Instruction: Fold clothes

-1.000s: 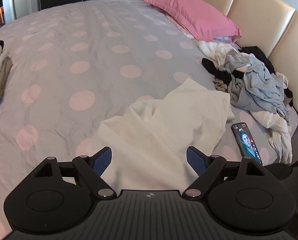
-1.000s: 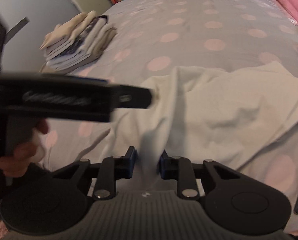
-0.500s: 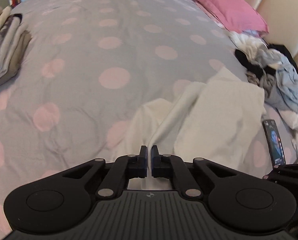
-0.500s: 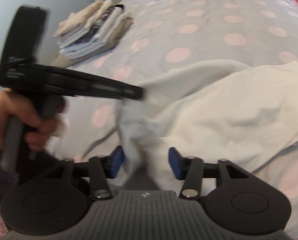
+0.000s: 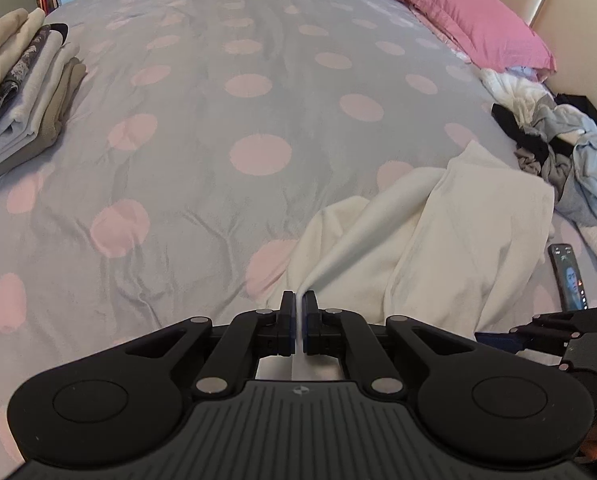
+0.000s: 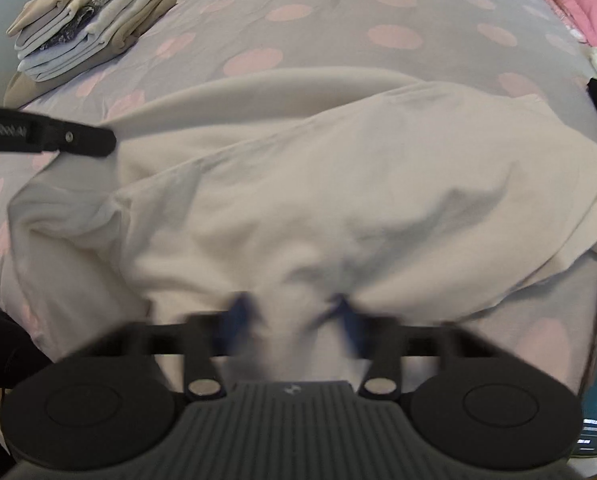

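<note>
A cream white garment (image 5: 450, 232) lies crumpled on the grey, pink-dotted bed cover (image 5: 218, 160), at the near right. My left gripper (image 5: 298, 312) is shut on an edge of it and pulls a taut ridge of cloth up from the bed. In the right wrist view the garment (image 6: 338, 200) fills the middle. My right gripper (image 6: 290, 316) is blurred, its jaws apart, with cloth lying between them. The left gripper also shows in the right wrist view (image 6: 98, 142), at the left, on the cloth.
A stack of folded clothes (image 5: 22, 88) sits at the bed's left edge, also in the right wrist view (image 6: 94, 20). A pile of unfolded clothes (image 5: 558, 140) lies at the right below a pink pillow (image 5: 466, 20). A phone (image 5: 570, 280) lies by the garment.
My left gripper shut on the garment's edge and drew it up and left. My right gripper let go of the cloth, opened wider and moved right along the garment.
</note>
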`<state>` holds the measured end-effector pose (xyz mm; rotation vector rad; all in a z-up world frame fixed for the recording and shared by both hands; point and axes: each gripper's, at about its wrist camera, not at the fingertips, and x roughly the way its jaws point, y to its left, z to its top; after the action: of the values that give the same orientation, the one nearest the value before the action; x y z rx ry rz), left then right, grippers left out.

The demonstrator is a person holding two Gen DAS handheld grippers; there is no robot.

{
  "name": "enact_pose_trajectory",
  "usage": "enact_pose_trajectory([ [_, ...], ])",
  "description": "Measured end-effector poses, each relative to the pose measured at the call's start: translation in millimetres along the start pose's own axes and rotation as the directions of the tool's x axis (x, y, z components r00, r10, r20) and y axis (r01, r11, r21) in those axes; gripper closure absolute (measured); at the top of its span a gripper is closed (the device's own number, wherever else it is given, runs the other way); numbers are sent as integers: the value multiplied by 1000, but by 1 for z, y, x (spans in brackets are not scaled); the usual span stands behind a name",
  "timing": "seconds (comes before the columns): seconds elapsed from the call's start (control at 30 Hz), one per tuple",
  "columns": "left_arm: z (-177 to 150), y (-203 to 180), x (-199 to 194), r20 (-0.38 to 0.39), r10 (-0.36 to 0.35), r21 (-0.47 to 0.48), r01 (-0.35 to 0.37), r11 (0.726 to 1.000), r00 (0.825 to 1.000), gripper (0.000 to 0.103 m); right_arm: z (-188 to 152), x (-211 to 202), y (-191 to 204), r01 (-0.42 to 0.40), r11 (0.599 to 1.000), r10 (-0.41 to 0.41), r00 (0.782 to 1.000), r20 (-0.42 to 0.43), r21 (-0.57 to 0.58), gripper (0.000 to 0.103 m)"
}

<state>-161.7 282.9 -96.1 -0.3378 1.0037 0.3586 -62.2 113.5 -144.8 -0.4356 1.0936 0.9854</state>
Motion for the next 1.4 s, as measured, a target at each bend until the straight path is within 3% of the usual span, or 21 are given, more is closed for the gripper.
enact_pose_trajectory([
  [0.1, 6, 1, -17, 57, -5, -6, 5, 1000, 998, 102, 4, -20, 2, -1, 1000, 1, 999, 55, -4, 91],
  [0.27, 25, 5, -60, 188, 14, 3, -15, 1000, 982, 102, 30, -86, 5, -4, 999, 13, 974, 227, -40, 94],
  [0.47, 51, 16, -131, 355, 4, -3, -3, 1000, 935, 102, 86, -179, 23, 28, 987, 46, 893, 449, -157, 94],
  [0.57, 56, 20, -168, 424, 8, 3, -11, 1000, 905, 102, 111, -218, 33, 6, 978, 105, 851, 515, -210, 94],
  [0.63, 55, 23, -187, 437, 18, 9, -25, 1000, 899, 102, 121, -241, 36, -42, 970, 165, 834, 526, -238, 94],
  [0.73, 50, 40, -184, 373, 39, -1, -42, 999, 927, 102, 133, -242, 47, -90, 960, 217, 841, 496, -266, 93],
  [0.9, 27, 77, -132, 215, 140, -62, -130, 990, 966, 102, 133, -189, 61, -169, 957, 250, 893, 374, -236, 89],
  [1.0, 14, 99, -95, 114, 224, -72, -217, 974, 968, 102, 126, -167, 63, -157, 964, 225, 914, 337, -216, 85],
  [1.03, 9, 107, -83, 80, 248, -75, -243, 967, 965, 102, 122, -163, 62, -144, 966, 211, 919, 334, -214, 84],
  [1.1, -1, 119, -62, 17, 290, -73, -288, 955, 957, 101, 116, -157, 57, -126, 972, 187, 927, 324, -199, 72],
  [1.17, -9, 125, -53, -9, 314, -56, -314, 948, 949, 100, 109, -146, 48, -101, 979, 151, 941, 302, -175, 69],
  [1.2, -13, 126, -54, -5, 322, -44, -322, 946, 947, 97, 105, -140, 44, -88, 983, 133, 948, 290, -164, 69],
  [1.3, -16, 121, -62, 23, 317, -33, -316, 948, 948, 75, 92, -123, 28, -50, 990, 80, 967, 241, -129, 68],
  [1.37, -14, 112, -69, 60, 303, -25, -302, 953, 951, 50, 84, -106, 22, -35, 993, 57, 977, 204, -111, 66],
  [1.4, -13, 105, -71, 77, 296, -9, -296, 955, 952, 48, 80, -97, 19, -27, 994, 46, 981, 186, -102, 66],
])
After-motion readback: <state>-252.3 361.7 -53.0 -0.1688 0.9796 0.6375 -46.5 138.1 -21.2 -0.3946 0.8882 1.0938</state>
